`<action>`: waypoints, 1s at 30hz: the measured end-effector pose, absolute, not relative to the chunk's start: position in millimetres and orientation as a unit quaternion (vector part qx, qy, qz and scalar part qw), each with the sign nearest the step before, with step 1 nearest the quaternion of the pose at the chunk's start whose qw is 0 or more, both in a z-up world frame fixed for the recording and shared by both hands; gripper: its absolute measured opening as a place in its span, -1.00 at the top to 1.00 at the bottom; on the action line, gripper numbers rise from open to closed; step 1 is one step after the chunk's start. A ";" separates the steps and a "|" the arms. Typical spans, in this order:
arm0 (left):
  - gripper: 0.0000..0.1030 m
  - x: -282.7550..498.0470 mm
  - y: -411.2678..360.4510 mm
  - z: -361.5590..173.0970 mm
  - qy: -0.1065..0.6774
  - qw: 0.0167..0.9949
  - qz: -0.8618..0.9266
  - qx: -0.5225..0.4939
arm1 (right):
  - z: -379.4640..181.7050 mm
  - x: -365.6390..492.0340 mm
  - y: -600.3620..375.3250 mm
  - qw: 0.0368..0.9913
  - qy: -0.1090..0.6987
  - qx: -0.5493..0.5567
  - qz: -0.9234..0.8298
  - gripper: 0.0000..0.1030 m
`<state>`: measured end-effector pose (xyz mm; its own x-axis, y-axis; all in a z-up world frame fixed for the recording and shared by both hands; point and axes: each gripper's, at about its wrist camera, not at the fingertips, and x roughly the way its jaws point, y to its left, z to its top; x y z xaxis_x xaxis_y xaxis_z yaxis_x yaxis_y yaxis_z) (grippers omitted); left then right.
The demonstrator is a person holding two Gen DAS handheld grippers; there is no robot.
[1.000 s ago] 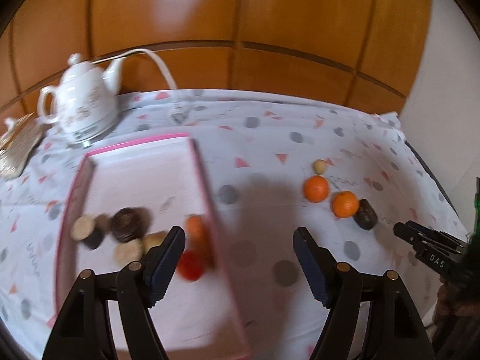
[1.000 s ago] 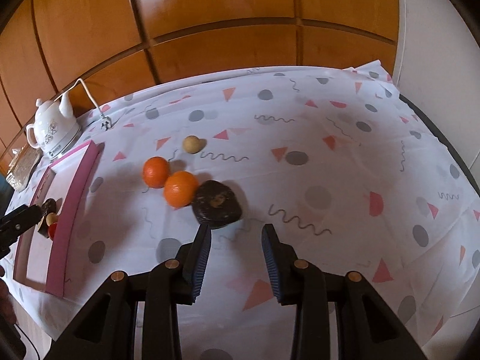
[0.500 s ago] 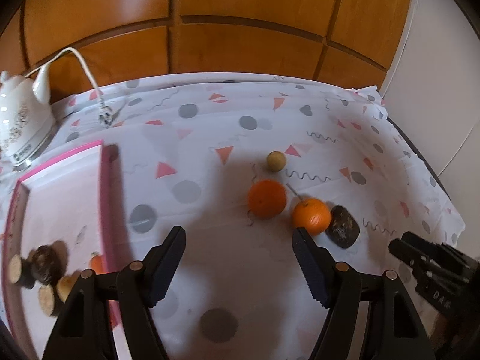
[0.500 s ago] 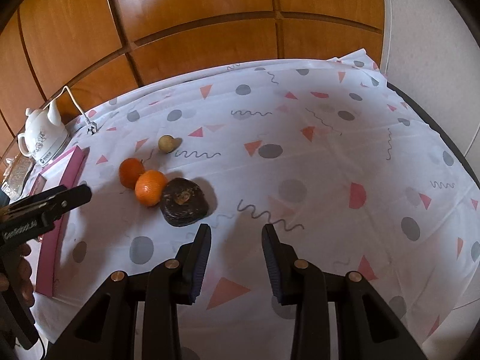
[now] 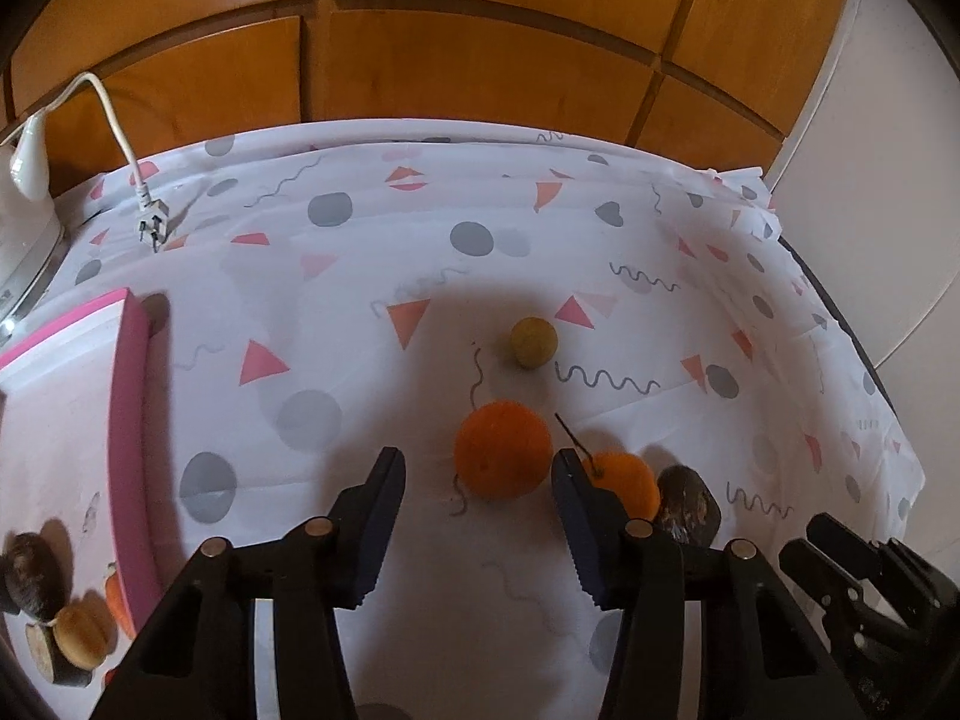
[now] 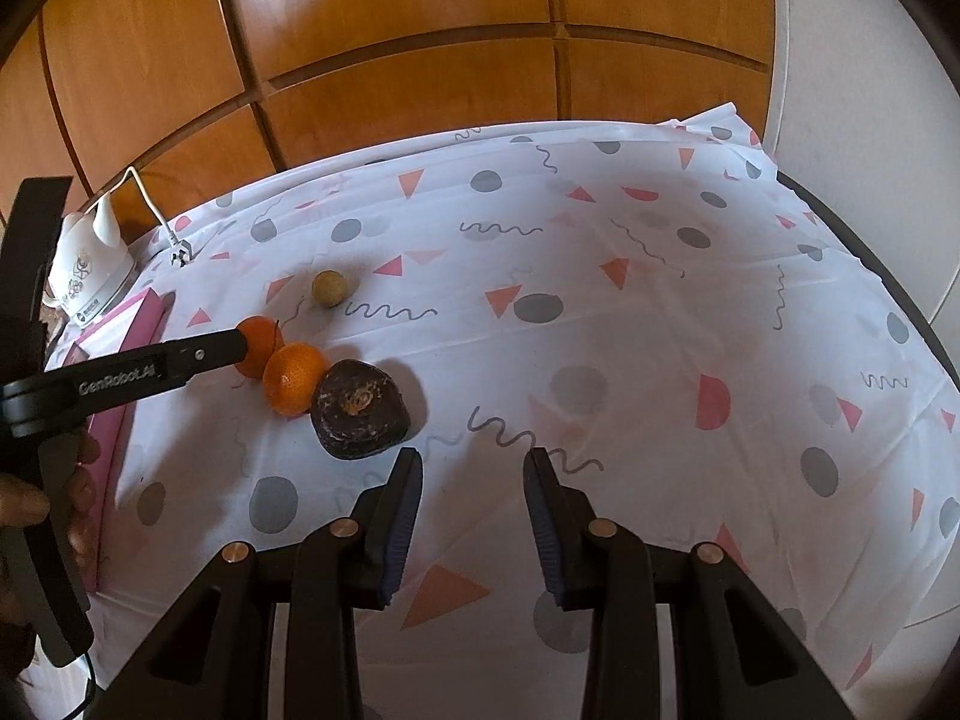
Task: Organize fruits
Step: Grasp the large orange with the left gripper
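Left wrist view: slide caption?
Left gripper closing around an orange on the patterned tablecloth, pink tray alongside.

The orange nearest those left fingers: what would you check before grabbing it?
1. Orange between the left gripper fingers: ok; they have just been closing, not pressing yet.
2. Second orange clear of the grab: not ok, one finger sits right against it.
3. Pink tray has room: ok.
4. Right gripper out of the way: ok, empty, beside the dark fruit.
5. Small yellowish fruit clear: ok.
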<state>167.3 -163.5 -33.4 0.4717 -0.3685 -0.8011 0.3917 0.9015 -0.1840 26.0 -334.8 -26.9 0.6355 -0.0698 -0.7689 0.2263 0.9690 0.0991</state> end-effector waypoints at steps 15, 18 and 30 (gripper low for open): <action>0.26 177.6 -158.0 -49.8 0.478 0.839 -0.254 -0.047 | -27.7 32.0 -333.5 0.898 0.423 0.094 -0.076 0.31; 0.26 166.3 -143.0 -48.0 0.478 0.842 -0.244 -0.051 | -27.9 33.1 -332.9 0.898 0.423 0.096 -0.075 0.31; 0.24 130.1 -134.2 -59.6 0.461 0.857 -0.229 0.000 | -20.6 37.1 -319.6 0.901 0.421 0.088 -0.051 0.31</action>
<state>130.1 -134.2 -59.6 0.4705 -0.3918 -0.7906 0.3927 0.8954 -0.2100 37.1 -319.6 -20.6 0.6401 -0.0177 -0.7681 0.1662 0.9792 0.1160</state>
